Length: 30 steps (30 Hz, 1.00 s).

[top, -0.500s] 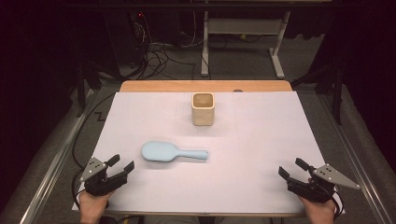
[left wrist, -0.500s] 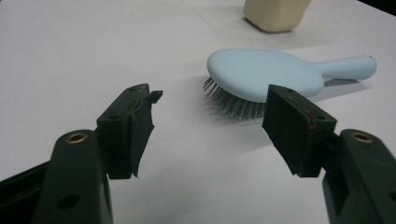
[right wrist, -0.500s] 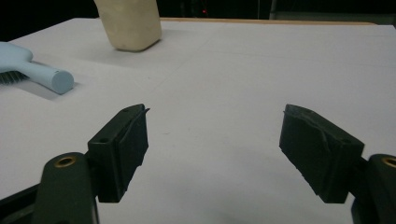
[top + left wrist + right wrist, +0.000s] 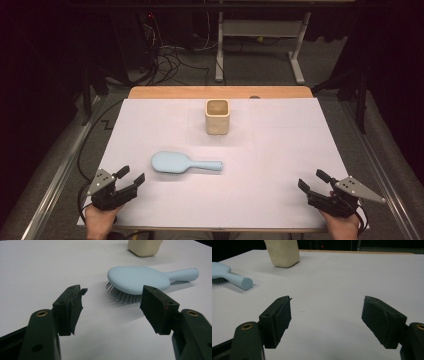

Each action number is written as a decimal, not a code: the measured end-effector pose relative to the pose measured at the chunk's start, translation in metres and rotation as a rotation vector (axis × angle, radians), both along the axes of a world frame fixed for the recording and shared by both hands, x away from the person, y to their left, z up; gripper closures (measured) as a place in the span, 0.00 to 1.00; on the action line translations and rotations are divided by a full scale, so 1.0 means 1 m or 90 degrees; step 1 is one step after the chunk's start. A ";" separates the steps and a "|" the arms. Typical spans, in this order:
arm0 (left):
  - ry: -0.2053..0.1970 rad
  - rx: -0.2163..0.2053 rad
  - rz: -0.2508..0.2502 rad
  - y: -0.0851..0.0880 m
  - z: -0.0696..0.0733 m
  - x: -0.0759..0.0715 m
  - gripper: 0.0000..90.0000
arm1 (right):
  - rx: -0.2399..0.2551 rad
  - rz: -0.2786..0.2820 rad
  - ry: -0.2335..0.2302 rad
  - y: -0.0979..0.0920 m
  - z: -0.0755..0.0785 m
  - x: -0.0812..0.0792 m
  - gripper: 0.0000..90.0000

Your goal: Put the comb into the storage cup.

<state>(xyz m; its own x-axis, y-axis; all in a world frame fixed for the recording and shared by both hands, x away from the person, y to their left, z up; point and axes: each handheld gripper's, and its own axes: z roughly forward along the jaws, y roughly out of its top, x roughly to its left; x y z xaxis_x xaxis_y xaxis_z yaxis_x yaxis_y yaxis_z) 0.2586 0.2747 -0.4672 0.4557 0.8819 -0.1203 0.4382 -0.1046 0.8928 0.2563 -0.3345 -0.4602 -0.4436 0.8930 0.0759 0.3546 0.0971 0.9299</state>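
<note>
A light blue hairbrush (image 4: 185,163) lies bristles down on the white sheet, its handle pointing right. Behind it stands a beige square cup (image 4: 217,116), upright. My left gripper (image 4: 131,175) rests near the front left corner, open and holding nothing. In the left gripper view the left gripper (image 4: 112,292) faces the brush head (image 4: 137,278) a short way ahead, with the cup (image 4: 145,247) beyond. My right gripper (image 4: 311,179) sits near the front right corner, open and holding nothing. In the right gripper view the right gripper (image 4: 328,301) faces bare sheet, with the brush handle (image 4: 238,280) and cup (image 4: 283,253) far left.
The white sheet (image 4: 280,145) covers a wooden table whose back edge (image 4: 220,92) shows. Metal rails (image 4: 55,185) run along both sides. Cables (image 4: 170,60) and a grey desk frame (image 4: 260,30) stand on the dark floor behind.
</note>
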 end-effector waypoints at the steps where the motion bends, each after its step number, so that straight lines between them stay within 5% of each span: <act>1: 0.000 -0.001 0.000 0.000 0.000 0.000 0.39 | 0.000 0.002 0.001 0.000 0.000 0.000 0.27; 30: -0.031 -0.014 -0.007 -0.007 0.007 -0.001 0.40 | 0.003 0.002 0.001 0.000 0.000 0.000 0.27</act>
<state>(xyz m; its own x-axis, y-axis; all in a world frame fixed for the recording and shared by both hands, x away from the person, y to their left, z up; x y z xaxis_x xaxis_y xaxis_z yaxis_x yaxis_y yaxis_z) 0.2581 0.2675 -0.4599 0.4706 0.8745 -0.1172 0.3934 -0.0890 0.9150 0.2565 -0.3340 -0.4605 -0.4470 0.8909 0.0809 0.3556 0.0940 0.9299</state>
